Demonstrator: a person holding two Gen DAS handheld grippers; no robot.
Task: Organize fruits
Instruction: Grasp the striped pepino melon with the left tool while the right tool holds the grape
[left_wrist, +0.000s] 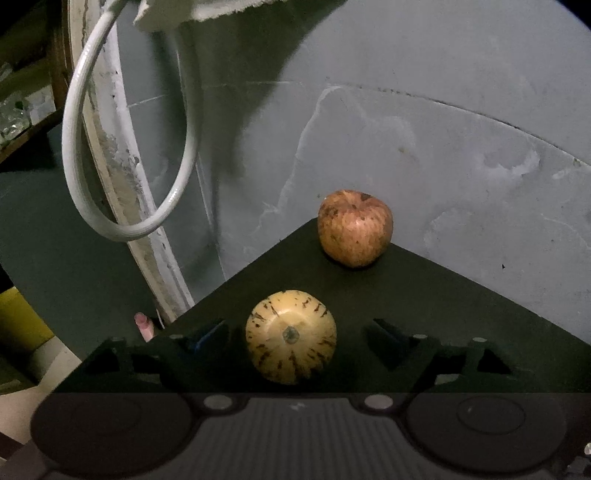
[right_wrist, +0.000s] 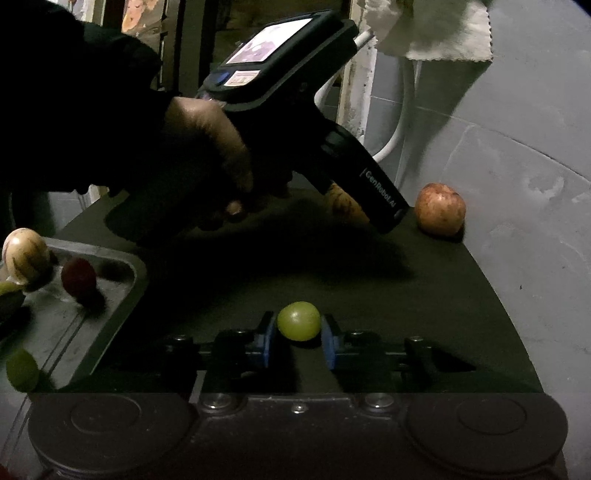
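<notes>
In the right wrist view, the right gripper (right_wrist: 298, 341) is pinching a small, smooth green grape (right_wrist: 298, 320) between its blue pads at lower centre, over the matte dark table (right_wrist: 424, 295). A metal tray (right_wrist: 110, 295) at left is holding a red grape (right_wrist: 78, 277). In the left wrist view, the left gripper (left_wrist: 295, 338) is straddling a round, yellow striped melon (left_wrist: 291, 341) at lower centre, fingers spread and not touching it. A mottled apple (left_wrist: 354, 227) is sitting above, near the table's corner.

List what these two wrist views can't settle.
- Right wrist: the striped melon is mostly behind the left tool's body.
- Right wrist: the tray and its fruit are cut by the left edge.
- Left wrist: the left tool fingers are dark; pad contact unclear.
</notes>
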